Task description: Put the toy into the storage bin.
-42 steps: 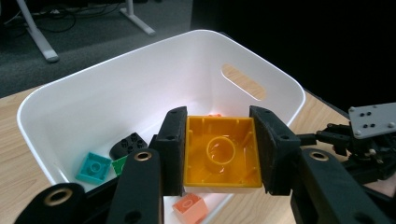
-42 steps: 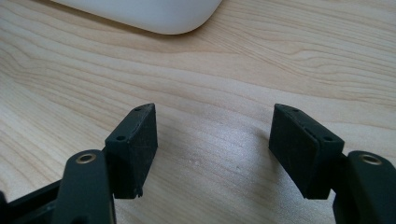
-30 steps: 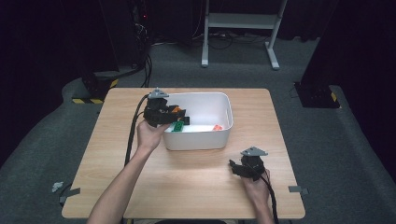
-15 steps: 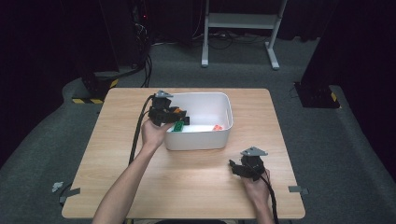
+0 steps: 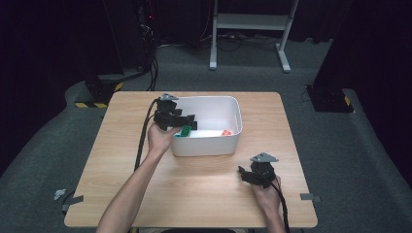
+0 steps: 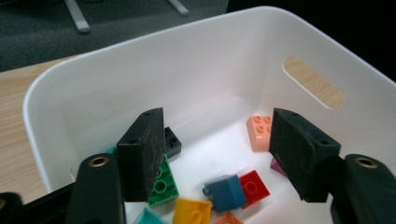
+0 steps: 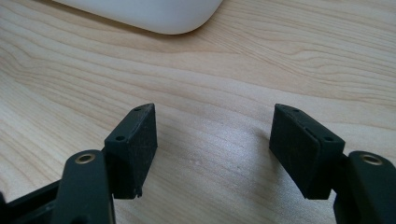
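The left hand-held gripper (image 5: 187,127) hung over the near left corner of the white bin (image 5: 233,141), which stood on the table (image 5: 204,194) toward its far side. Its jaws had just been opening and stood apart with nothing between them; the pads pressed on nothing. In the left gripper view the left hand-held gripper (image 6: 219,154) looked down into the bin (image 6: 224,70), where loose bricks lay on the floor: a green brick (image 6: 163,184) just under the left pad, partly hidden by it, a black brick (image 6: 173,142) beside it, a blue brick (image 6: 226,191) touching a red brick (image 6: 253,186), a yellow brick (image 6: 191,212) at the bottom edge, and a peach brick (image 6: 259,132) near the far wall, by the right pad. From the high view the green brick (image 5: 185,131) showed just below the jaws, and an orange-pink brick (image 5: 225,132) lay at the bin's right end.

The right hand-held gripper (image 5: 245,174) rested low over the table's near right part, well apart from the bin. In the right gripper view, the right hand-held gripper (image 7: 212,149) had its jaws wide apart and empty, bare wood (image 7: 210,84) between them and the bin's rounded corner (image 7: 154,14) ahead.
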`<state>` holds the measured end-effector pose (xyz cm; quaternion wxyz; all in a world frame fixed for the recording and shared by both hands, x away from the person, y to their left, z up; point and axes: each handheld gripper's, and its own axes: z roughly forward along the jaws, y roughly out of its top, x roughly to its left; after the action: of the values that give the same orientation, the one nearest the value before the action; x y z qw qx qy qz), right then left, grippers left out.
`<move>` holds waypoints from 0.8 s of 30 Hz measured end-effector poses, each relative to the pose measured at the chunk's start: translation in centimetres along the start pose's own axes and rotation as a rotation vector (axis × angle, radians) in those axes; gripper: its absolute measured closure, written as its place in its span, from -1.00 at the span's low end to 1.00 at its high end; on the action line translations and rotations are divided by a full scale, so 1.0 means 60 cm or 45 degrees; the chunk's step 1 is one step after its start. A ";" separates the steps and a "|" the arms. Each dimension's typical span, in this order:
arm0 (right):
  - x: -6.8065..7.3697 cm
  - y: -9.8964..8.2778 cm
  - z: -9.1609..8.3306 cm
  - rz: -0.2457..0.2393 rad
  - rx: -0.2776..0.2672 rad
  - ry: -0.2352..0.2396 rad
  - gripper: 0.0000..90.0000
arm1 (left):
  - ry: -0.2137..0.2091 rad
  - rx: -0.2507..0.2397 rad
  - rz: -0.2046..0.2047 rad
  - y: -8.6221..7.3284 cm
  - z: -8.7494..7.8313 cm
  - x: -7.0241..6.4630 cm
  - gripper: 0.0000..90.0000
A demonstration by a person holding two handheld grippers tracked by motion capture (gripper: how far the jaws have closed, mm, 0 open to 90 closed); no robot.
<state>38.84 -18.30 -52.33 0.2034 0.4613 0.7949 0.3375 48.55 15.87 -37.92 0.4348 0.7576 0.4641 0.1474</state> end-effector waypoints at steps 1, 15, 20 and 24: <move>0.000 0.000 0.000 0.000 -0.001 0.001 -0.29 | 0.007 0.005 0.007 0.000 -0.001 0.000 -0.25; 0.000 0.000 0.000 0.001 -0.001 0.002 -0.29 | 0.053 -0.033 0.051 -0.014 -0.057 -0.012 -0.46; 0.000 0.000 0.000 0.001 -0.002 0.001 -0.29 | 0.055 -0.047 0.058 -0.020 -0.070 -0.015 -0.47; 0.000 0.000 0.000 0.001 -0.001 0.002 -0.29 | 0.027 -0.062 0.039 -0.027 -0.082 -0.017 -0.47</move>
<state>38.84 -18.29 -52.34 0.2030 0.4613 0.7948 0.3382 43.99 17.91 -36.18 0.4456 0.7522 0.4533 0.1734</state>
